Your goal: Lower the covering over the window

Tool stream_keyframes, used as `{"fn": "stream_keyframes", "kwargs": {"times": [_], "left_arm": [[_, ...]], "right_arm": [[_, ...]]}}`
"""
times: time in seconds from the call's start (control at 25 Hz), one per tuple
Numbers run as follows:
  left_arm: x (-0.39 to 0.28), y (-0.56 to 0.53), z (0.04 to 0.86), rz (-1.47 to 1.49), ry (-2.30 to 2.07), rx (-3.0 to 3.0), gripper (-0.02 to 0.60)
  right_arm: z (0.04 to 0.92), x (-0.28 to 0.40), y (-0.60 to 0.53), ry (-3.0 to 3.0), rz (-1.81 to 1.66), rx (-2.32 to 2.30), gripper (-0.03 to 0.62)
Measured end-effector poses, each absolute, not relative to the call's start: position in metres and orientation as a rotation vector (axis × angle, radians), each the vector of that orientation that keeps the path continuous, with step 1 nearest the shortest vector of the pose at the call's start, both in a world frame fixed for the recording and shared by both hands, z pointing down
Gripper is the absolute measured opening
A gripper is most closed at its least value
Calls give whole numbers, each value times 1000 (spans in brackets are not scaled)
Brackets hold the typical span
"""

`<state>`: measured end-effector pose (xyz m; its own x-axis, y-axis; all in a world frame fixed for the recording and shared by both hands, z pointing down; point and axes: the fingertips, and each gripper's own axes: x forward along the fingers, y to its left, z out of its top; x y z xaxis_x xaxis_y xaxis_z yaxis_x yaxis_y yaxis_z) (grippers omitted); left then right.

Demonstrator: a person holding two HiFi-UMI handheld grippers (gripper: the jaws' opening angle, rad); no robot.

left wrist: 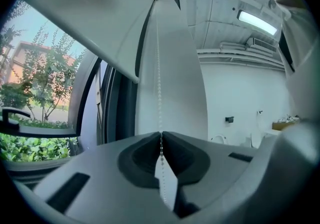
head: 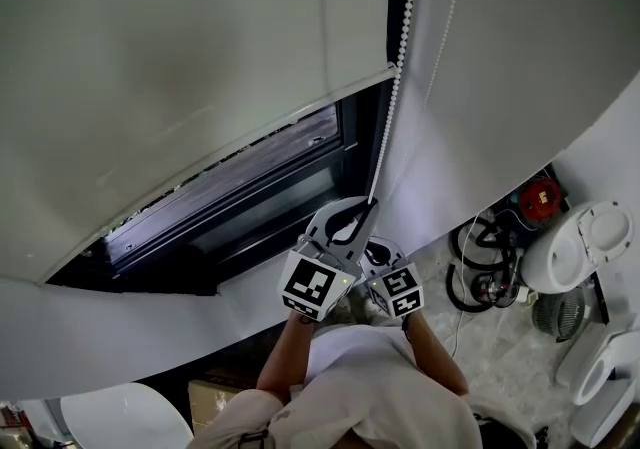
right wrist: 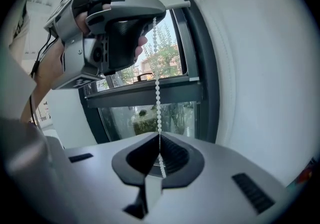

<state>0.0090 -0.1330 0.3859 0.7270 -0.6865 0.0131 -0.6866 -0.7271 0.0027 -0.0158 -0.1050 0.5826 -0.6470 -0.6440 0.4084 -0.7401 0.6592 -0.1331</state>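
Blind (head: pixel 200 67) covers the upper part of the window (head: pixel 260 182), with glass showing below its lower edge.
Your left gripper (left wrist: pixel 161 134) is clamped on the bead chain (left wrist: pixel 159 68). Your right gripper (right wrist: pixel 159 136) pinches the same chain just below.

Pale mottled floor (head: pixel 497 352); on it coiled black cables (head: pixel 480 234), cardboard box (head: pixel 212 399), white chair (head: pixel 580 247).
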Motion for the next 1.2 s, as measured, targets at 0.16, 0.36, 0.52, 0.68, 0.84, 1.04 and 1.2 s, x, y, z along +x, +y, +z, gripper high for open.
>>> {"fn": "stream_keyframes", "kwargs": {"times": [0.16,0.36,0.52,0.68,0.84,1.04,1.2], "left_arm": [[8,-132,406,50,-1151,2889,20],[11,-130,430,101,-1123,2860,20],[7,-125,451,127,-1103,2838,20],[1,-123,474,155,-1105,2823,20],[-1,-122,485,158,-1105,2801,20],[-2,-127,484,146,-1121,2816,20],[-2,-128,484,150,-1129,2819,20]], "right_arm": [[602,-16,-103,-2523,453,1087,0],[625,-15,-97,-2471,481,1049,0],[645,-18,-92,-2440,487,1019,0],[664,-20,-86,-2407,499,996,0],[675,-18,-83,-2399,485,999,2],[659,-13,-77,-2405,471,1015,14],[620,-4,-77,-2467,422,1060,60]]}}
